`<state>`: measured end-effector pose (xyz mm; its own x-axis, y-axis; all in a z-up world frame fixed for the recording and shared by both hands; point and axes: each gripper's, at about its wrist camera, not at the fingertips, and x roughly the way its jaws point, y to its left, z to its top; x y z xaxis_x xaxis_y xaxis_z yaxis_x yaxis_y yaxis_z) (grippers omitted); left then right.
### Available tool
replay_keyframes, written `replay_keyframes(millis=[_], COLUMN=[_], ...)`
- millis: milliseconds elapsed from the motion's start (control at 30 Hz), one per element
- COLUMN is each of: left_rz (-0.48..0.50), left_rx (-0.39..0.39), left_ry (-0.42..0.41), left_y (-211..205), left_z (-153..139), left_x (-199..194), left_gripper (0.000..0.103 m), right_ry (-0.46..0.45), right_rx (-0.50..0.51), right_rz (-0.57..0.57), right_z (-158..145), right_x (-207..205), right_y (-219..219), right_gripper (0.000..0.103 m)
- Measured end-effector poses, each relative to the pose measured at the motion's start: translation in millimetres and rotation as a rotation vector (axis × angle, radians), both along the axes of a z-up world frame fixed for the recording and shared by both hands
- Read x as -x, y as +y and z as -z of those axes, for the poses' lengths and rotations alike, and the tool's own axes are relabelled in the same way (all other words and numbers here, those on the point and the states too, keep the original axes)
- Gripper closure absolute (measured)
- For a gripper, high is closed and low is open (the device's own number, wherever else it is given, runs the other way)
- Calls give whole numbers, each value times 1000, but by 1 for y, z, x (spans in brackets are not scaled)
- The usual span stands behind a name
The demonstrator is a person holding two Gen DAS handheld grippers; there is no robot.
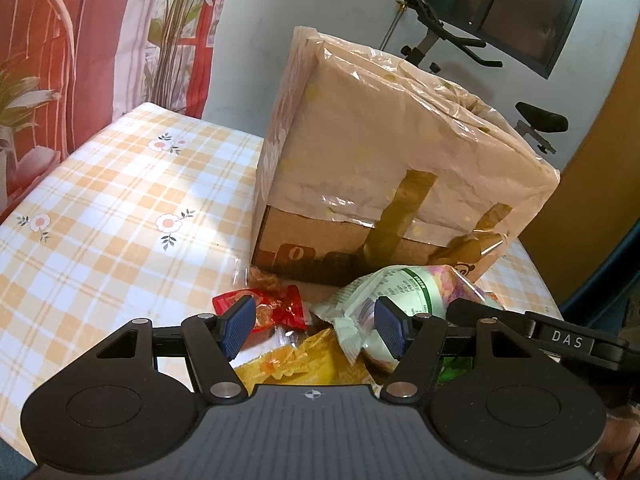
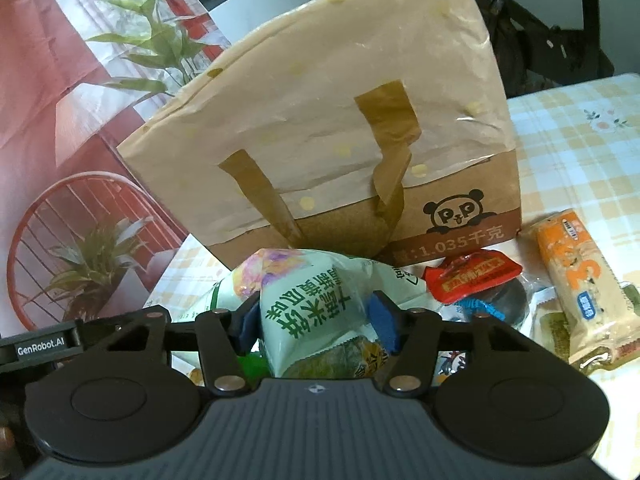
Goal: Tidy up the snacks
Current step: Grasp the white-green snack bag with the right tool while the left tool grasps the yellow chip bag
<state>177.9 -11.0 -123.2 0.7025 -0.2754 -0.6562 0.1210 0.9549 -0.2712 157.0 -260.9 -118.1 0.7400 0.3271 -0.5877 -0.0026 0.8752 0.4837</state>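
Right wrist view: right tongs clamp the green packet, lifted just before the box. Left tongs stand apart, holding nothing, above the snack pile. Judged best: keep the pinch mid-packet and clear the box rim before release. Visible count: one box, one green packet, one red packet, one orange bar, one yellow bag; others hidden

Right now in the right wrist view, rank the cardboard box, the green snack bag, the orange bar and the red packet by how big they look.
1. cardboard box
2. green snack bag, though nearness to the camera inflates it
3. orange bar
4. red packet
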Motion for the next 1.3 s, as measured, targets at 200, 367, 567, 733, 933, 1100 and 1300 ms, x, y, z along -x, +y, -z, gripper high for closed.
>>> replay_keyframes(millis=[200, 367, 567, 733, 933, 1100, 1300], left_rz=[-10, -11, 21, 35, 13, 1, 22], left_rx=[-6, 4, -4, -10, -1, 46, 76], left_ry=[7, 54, 123, 164, 221, 250, 296], left_y=[1, 2, -9, -14, -15, -14, -18], left_z=[2, 11, 23, 30, 44, 56, 70], left_x=[11, 21, 22, 20, 12, 2, -6], left_gripper=[35, 35, 35, 32, 26, 20, 17], right_ry=[-53, -119, -179, -208, -211, -202, -203], right_rx=[26, 11, 70, 85, 96, 74, 61], right_rz=[25, 79, 148, 190, 218, 222, 214], right_z=[-9, -14, -17, -20, -15, -9, -6], right_x=[15, 35, 58, 68, 75, 75, 74], right_y=[1, -5, -9, -20, -30, -35, -38], right_gripper=[47, 48, 48, 48, 48, 48, 48])
